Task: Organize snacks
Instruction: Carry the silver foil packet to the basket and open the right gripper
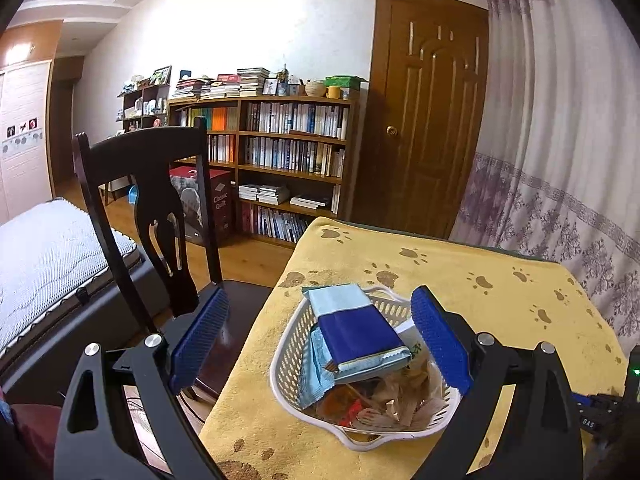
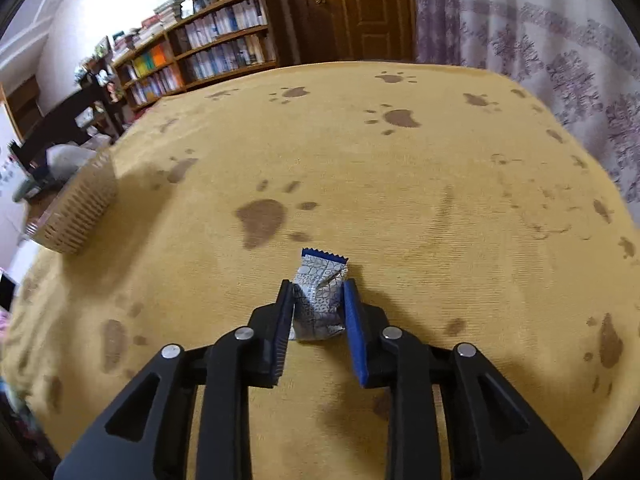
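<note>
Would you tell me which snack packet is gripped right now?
The small silver patterned packet with a blue serrated edge, squeezed by the right gripper above the yellow cloth. The large blue-and-pale-blue packet lies untouched in the white basket.

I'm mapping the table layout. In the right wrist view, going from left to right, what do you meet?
Woven wicker basket at the left edge → right claw shut on the small silver patterned snack packet → purple-patterned white curtain.
</note>
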